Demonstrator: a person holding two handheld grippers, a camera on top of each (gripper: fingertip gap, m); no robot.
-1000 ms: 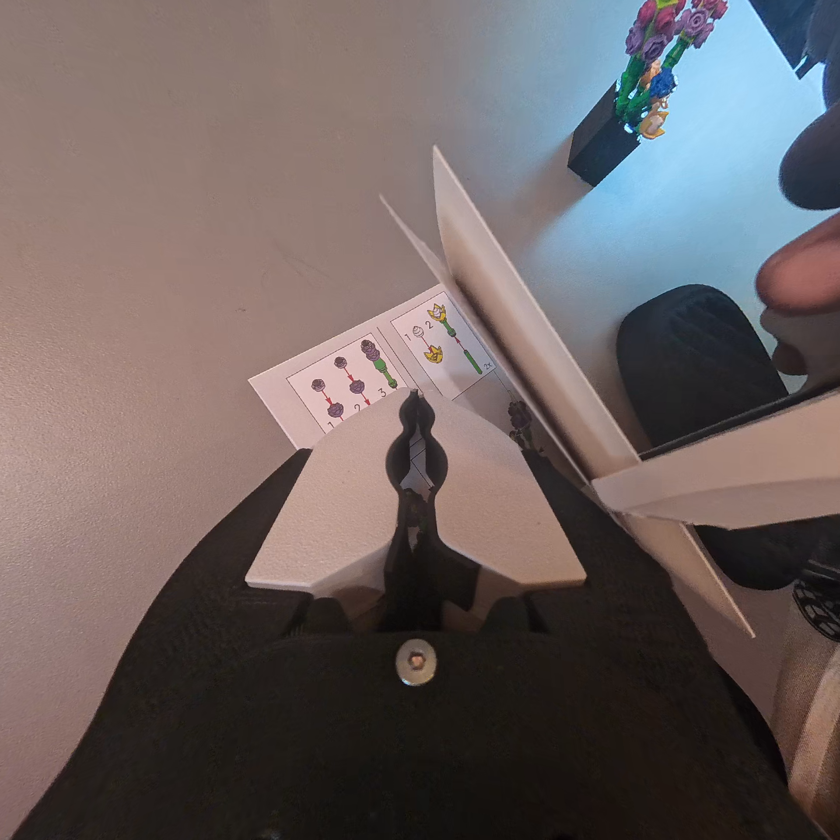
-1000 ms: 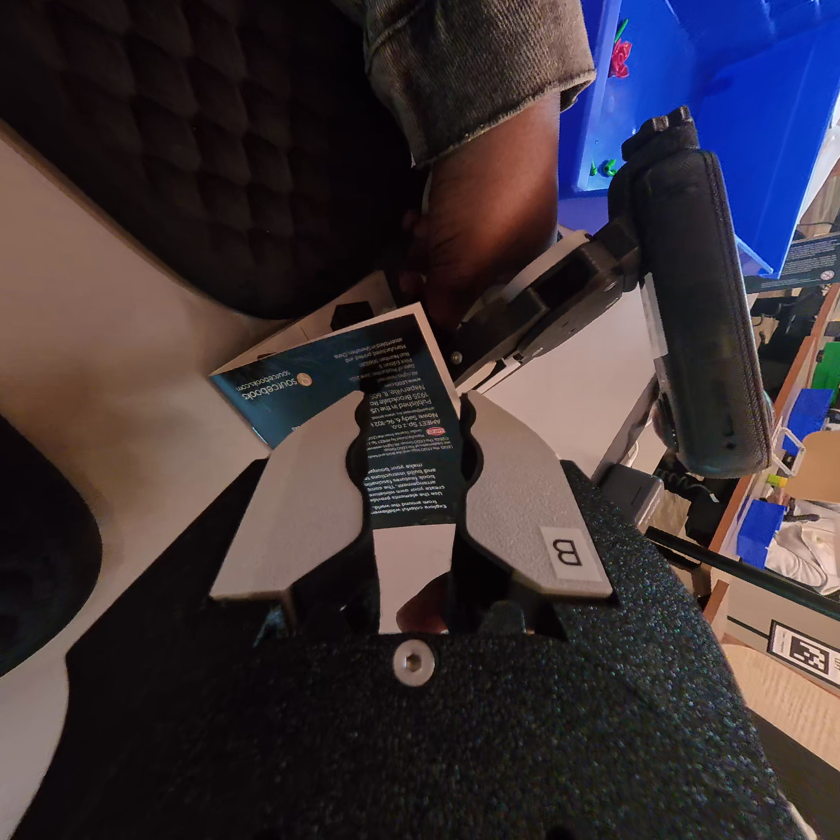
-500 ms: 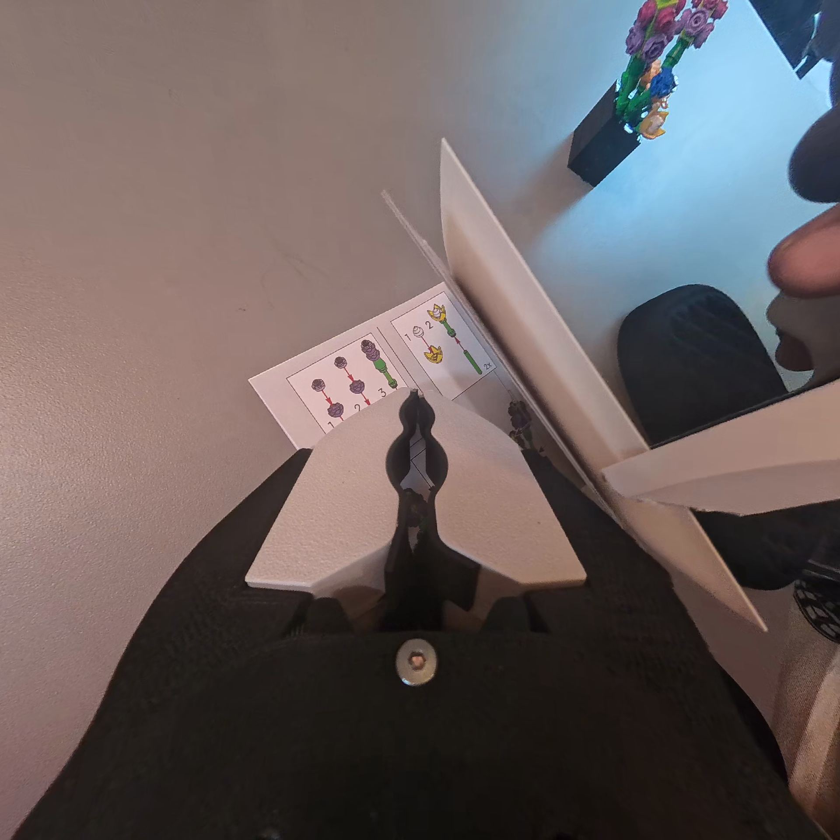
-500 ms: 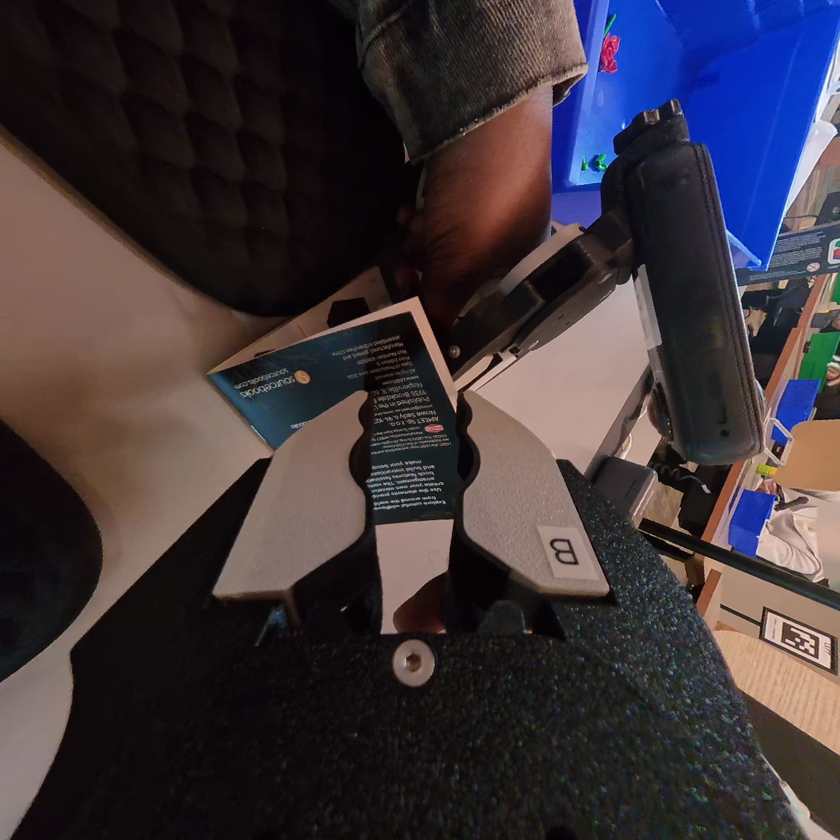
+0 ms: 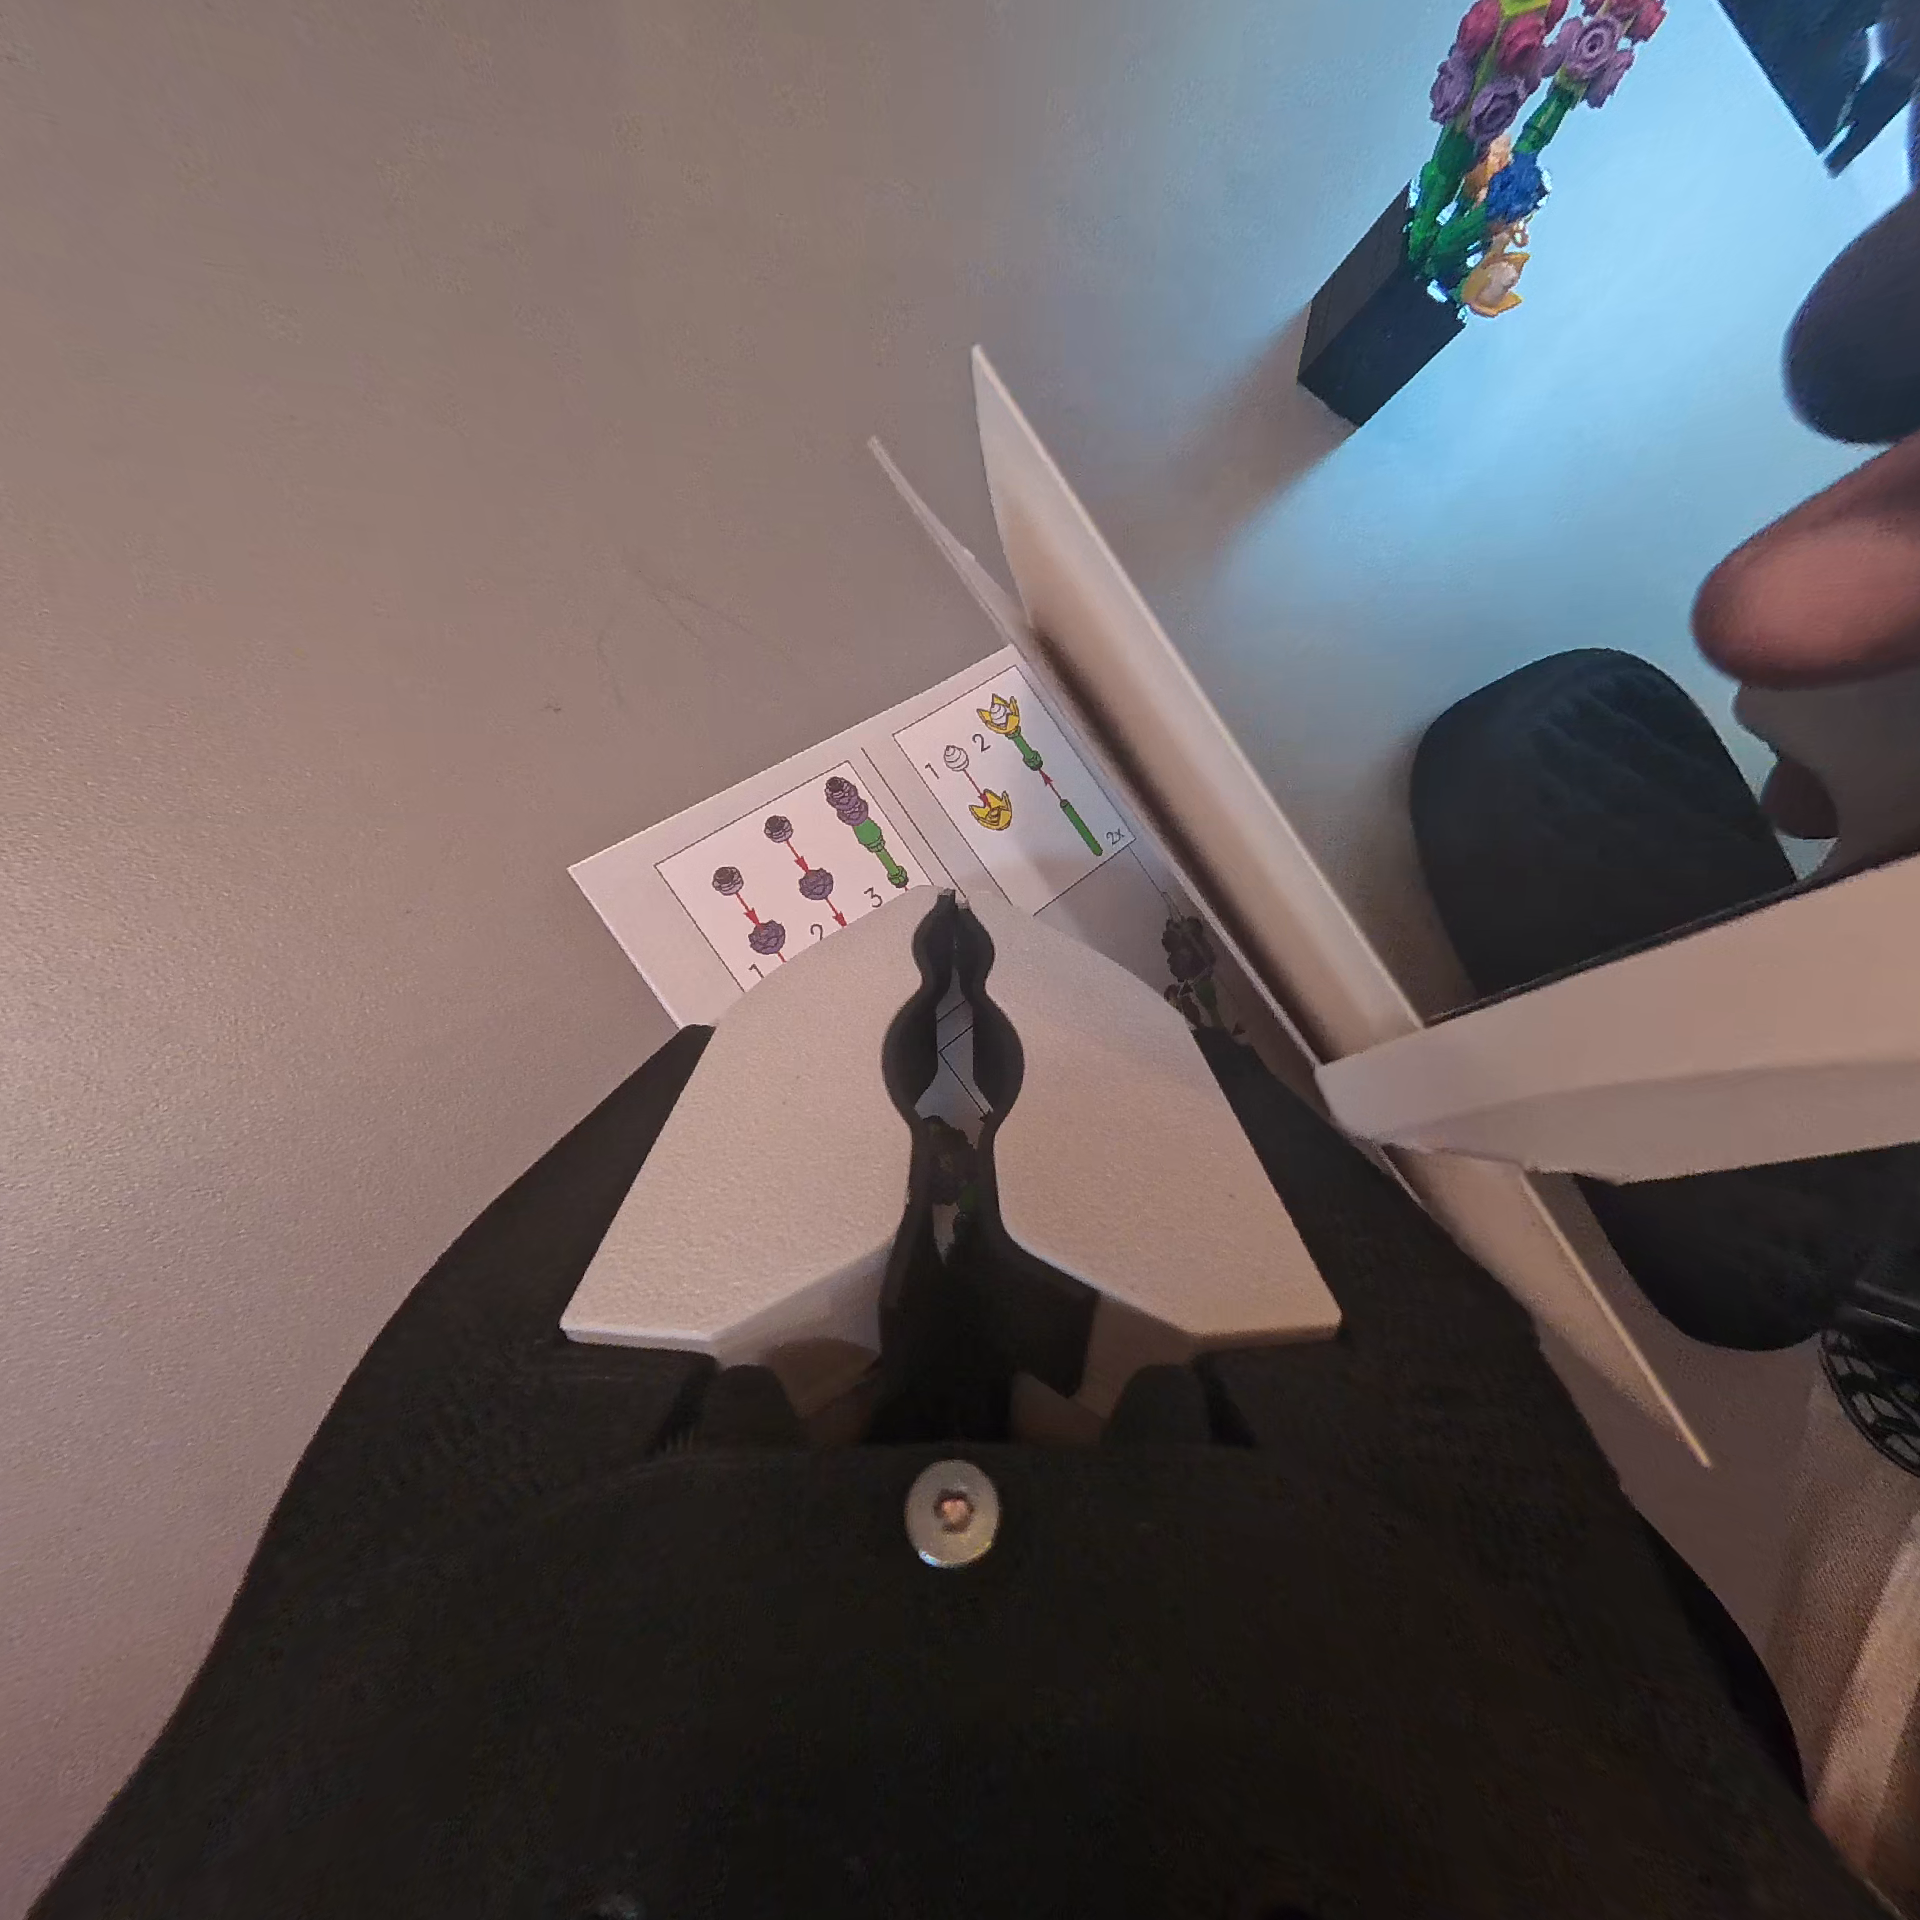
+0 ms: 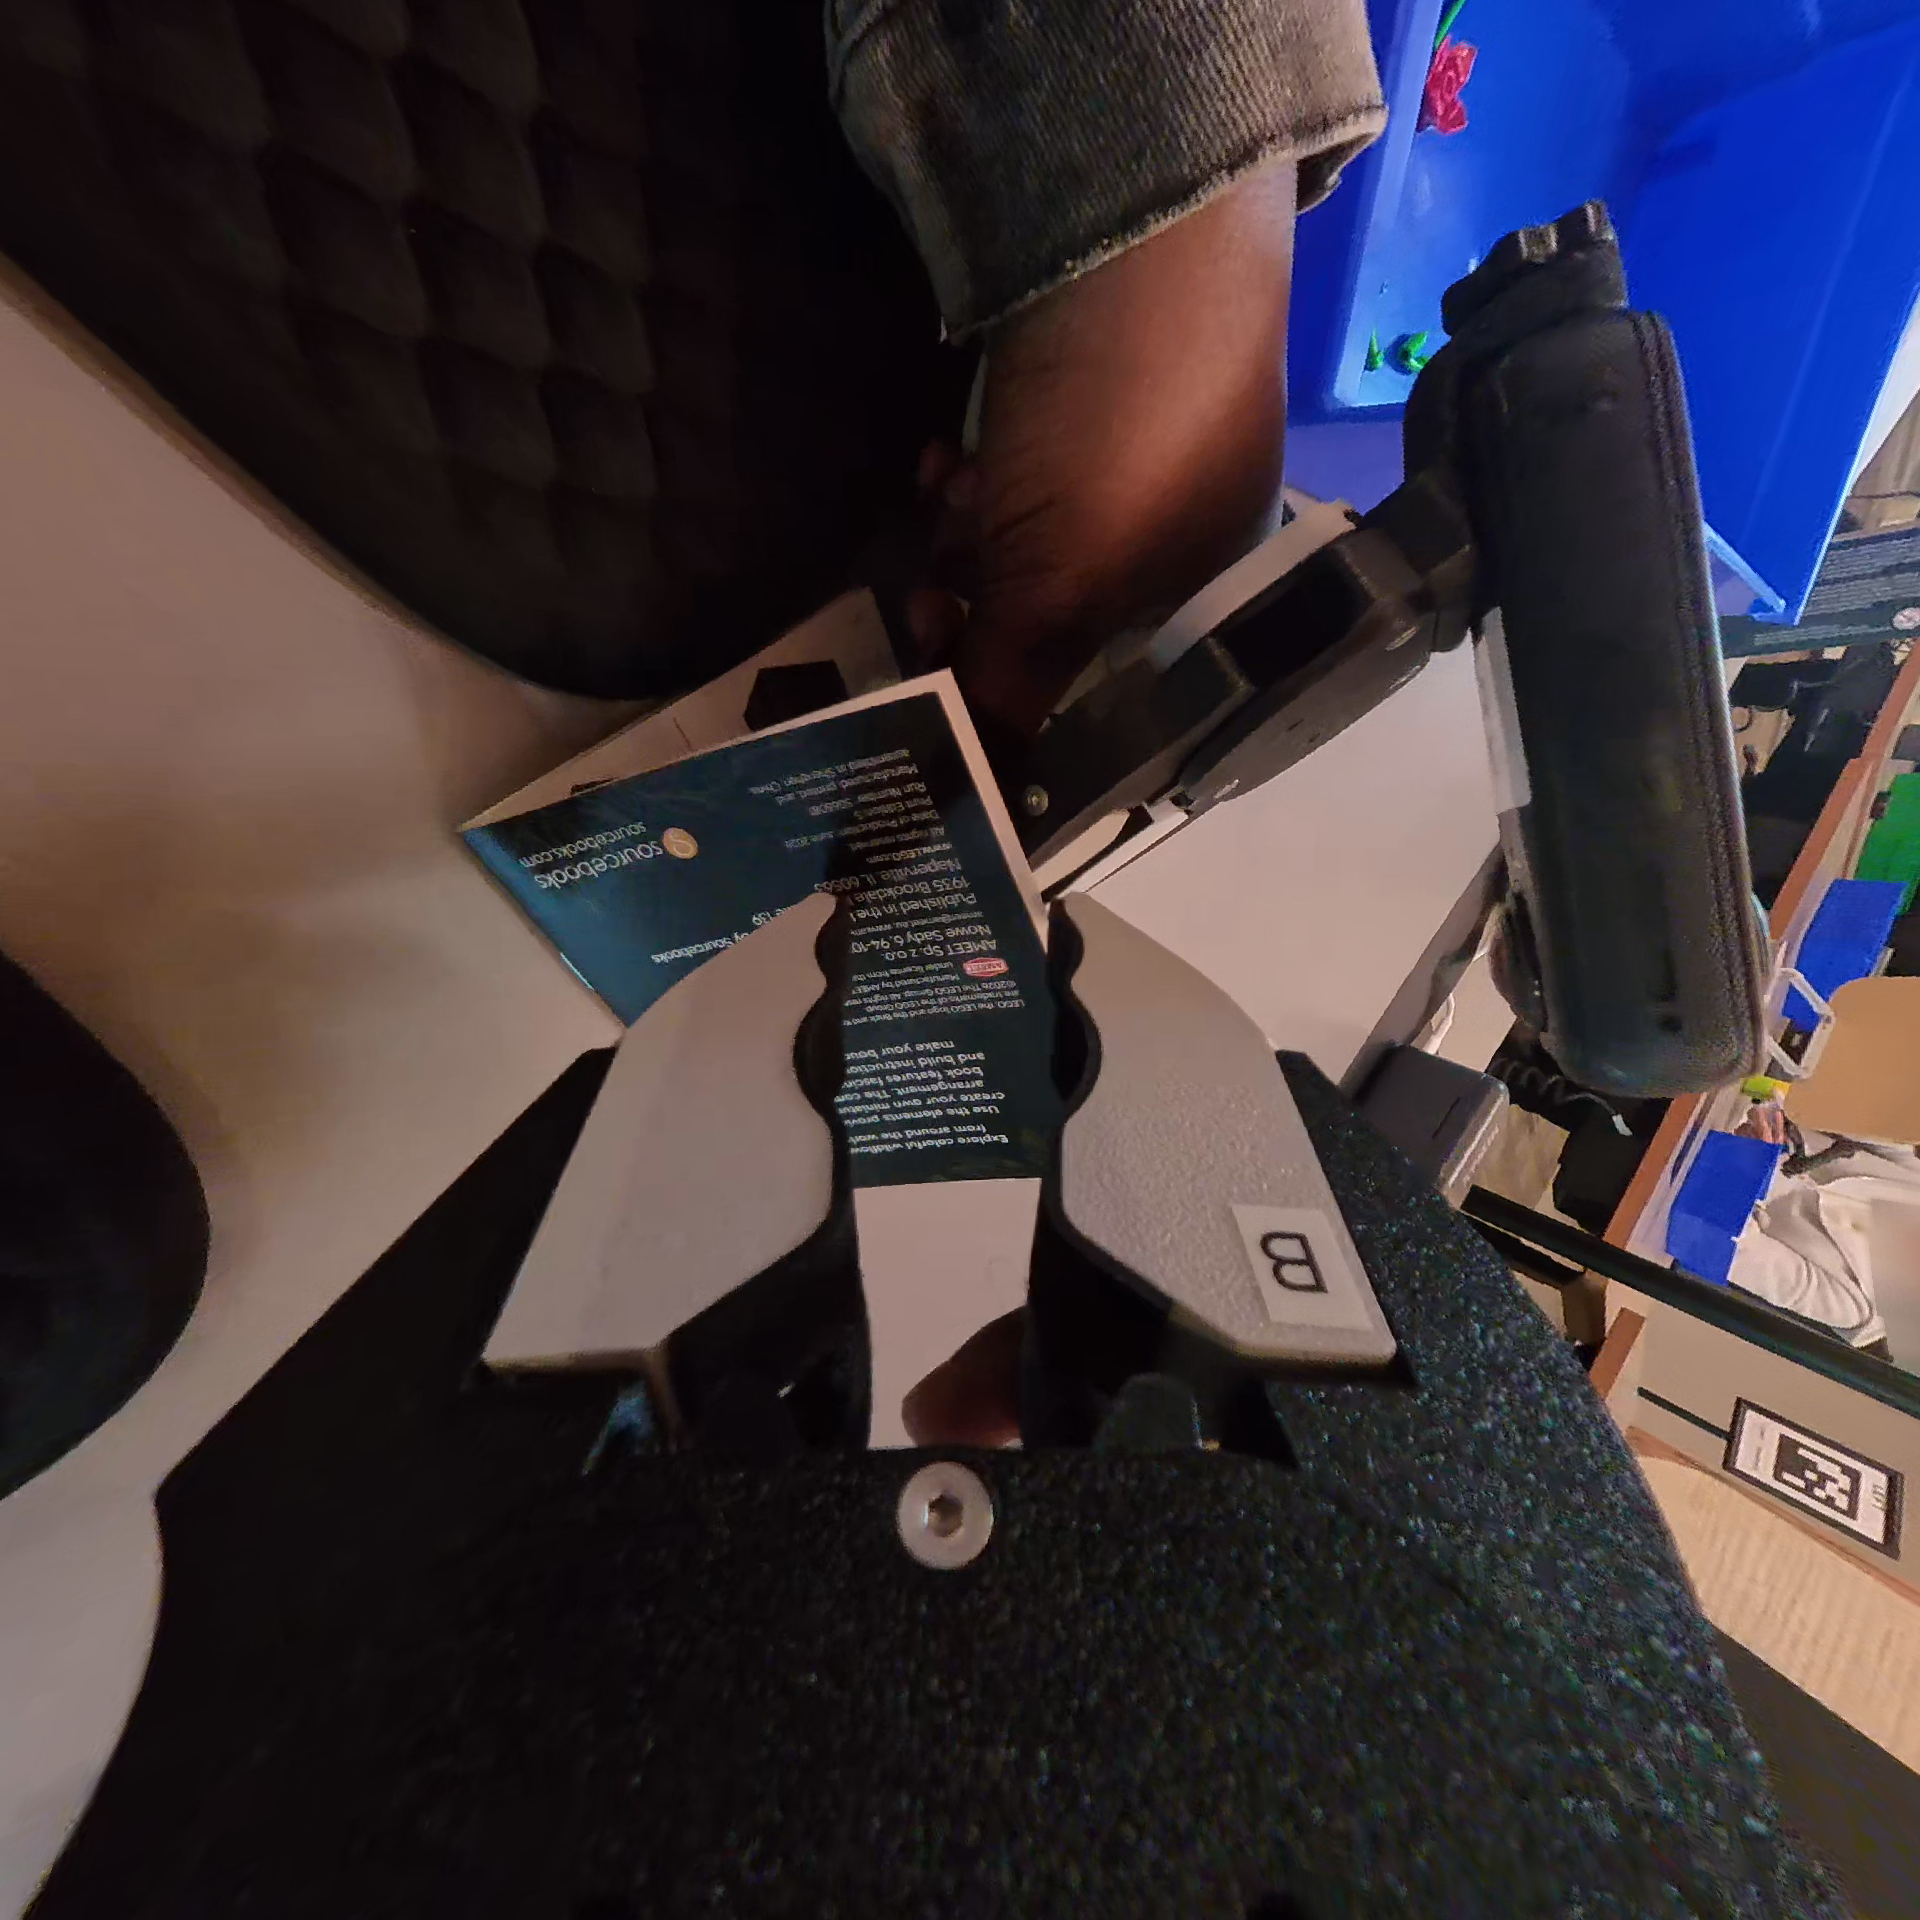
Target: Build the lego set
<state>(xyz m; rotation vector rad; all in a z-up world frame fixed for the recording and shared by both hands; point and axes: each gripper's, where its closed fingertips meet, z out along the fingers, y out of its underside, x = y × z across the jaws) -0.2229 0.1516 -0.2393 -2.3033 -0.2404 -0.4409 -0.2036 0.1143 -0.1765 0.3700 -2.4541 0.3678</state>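
Note:
An instruction booklet lies open on the table. Its flat page [image 5: 831, 831] shows flower build steps. My left gripper [image 5: 951, 902] is shut and empty, its tips on that page. The right-hand pages [image 5: 1143, 675] stand raised on edge. My right gripper [image 6: 945, 914] has its jaws a little apart and lies flat against the booklet's dark back cover [image 6: 727, 862], which shows through the gap. One of its white fingers [image 5: 1621, 1039] crosses the raised pages in the left wrist view. A built lego bouquet [image 5: 1496, 135] stands in a black base [image 5: 1371, 322] at the far right.
A rounded black pad [image 5: 1579, 821] lies right of the booklet and also shows in the right wrist view [image 6: 83, 1195]. A hand [image 6: 1101, 499] holds the left gripper with its phone [image 6: 1600, 675]. A blue bin [image 6: 1662, 156] and black foam [image 6: 416, 312] stand behind. The left gripper's tips are roughly 7 cm from the right gripper's.
Almost nothing. The raised pages and the right gripper wobble slightly. The left gripper stays shut on the flat page.

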